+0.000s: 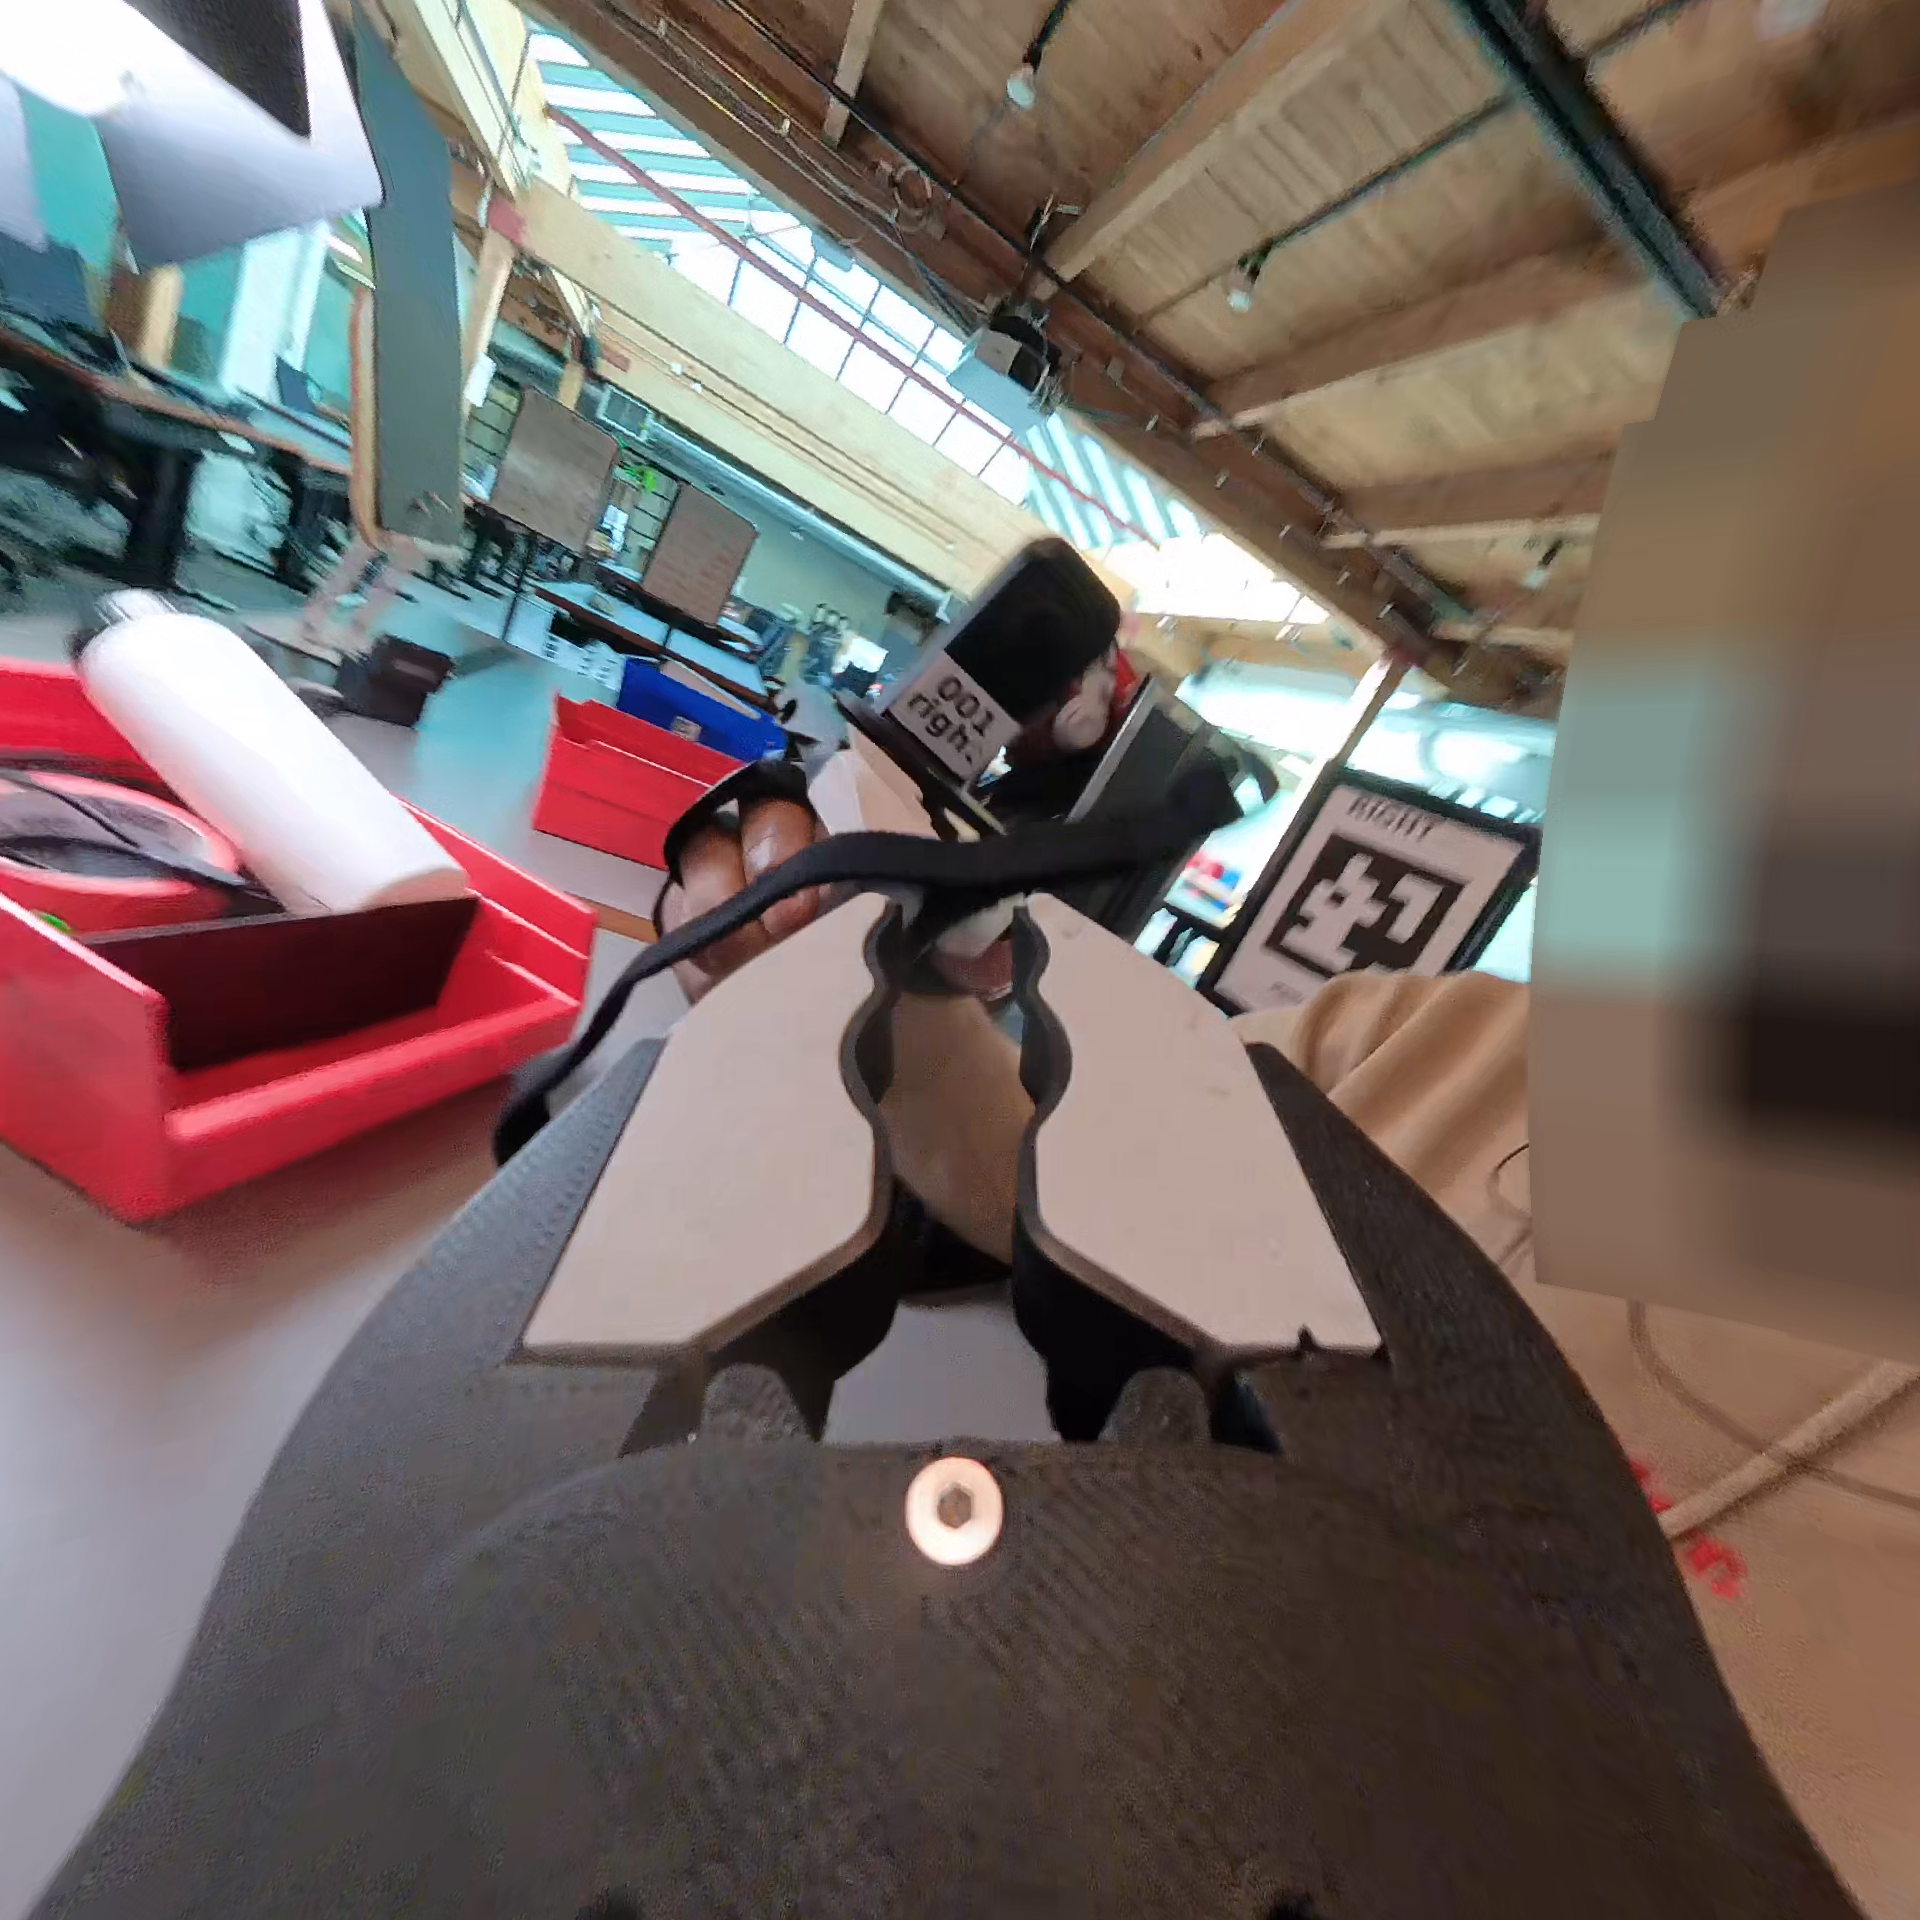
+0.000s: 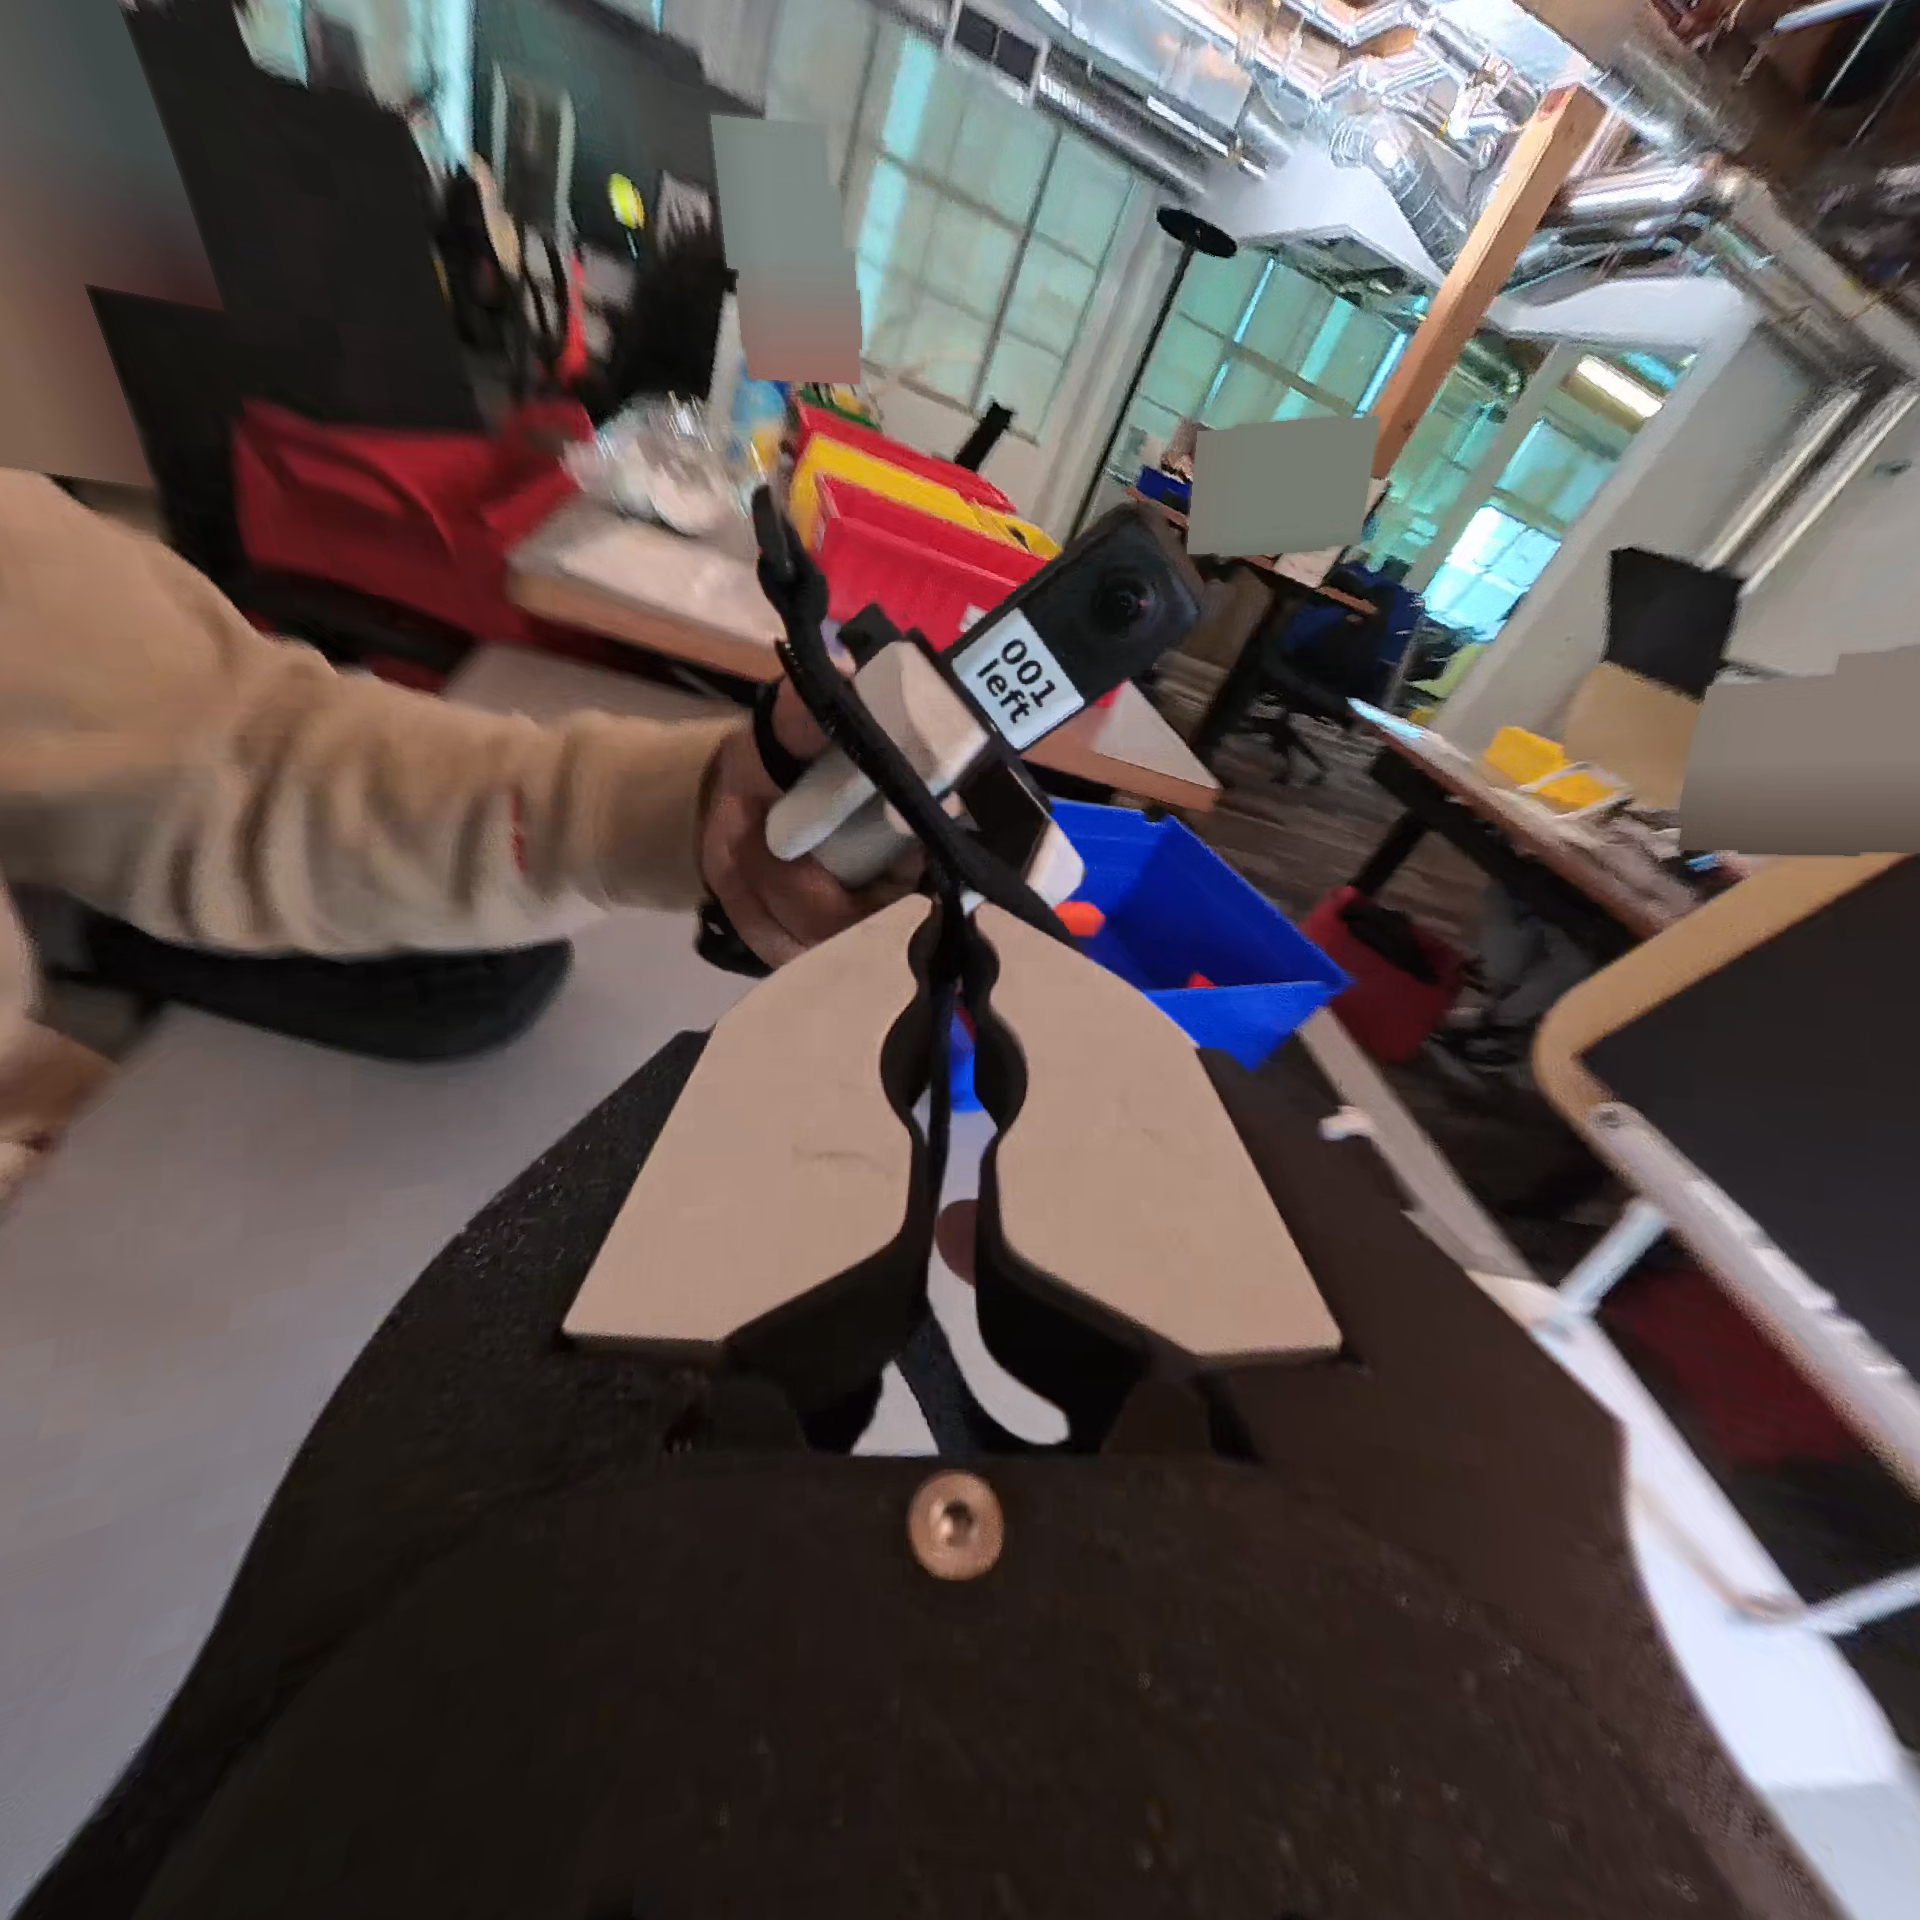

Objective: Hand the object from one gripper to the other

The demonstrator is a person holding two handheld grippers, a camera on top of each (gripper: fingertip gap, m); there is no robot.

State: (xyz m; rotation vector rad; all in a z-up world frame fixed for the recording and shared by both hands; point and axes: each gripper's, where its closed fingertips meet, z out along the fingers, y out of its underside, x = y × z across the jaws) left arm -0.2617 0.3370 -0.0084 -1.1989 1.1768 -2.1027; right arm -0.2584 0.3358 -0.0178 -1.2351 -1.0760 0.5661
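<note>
Both grippers are raised off the table and pointed at each other, with a thin black strap (image 1: 935, 868) strung between them. In the left wrist view the left gripper (image 1: 954, 920) has its pale fingers (image 1: 748, 1122) drawn narrow, the tips nearly meeting around the strap at the middle of the frame; one end droops down to the lower left over the finger's edge. Whether it truly grips is hard to say — the tips do look pressed on the band.

From the right wrist view the right gripper (image 2: 951, 925) is likewise narrow, and the strap (image 2: 940, 1091) runs straight down the slit between its fingers (image 2: 790, 1164), pinched at the tips.

A red bin (image 1: 312, 1049) sits at the left edge of the left view, a white bottle (image 1: 260, 758) lying in it. A blue bin (image 2: 1195, 935) rests right of centre in the other view — behind the far gripper.
</note>
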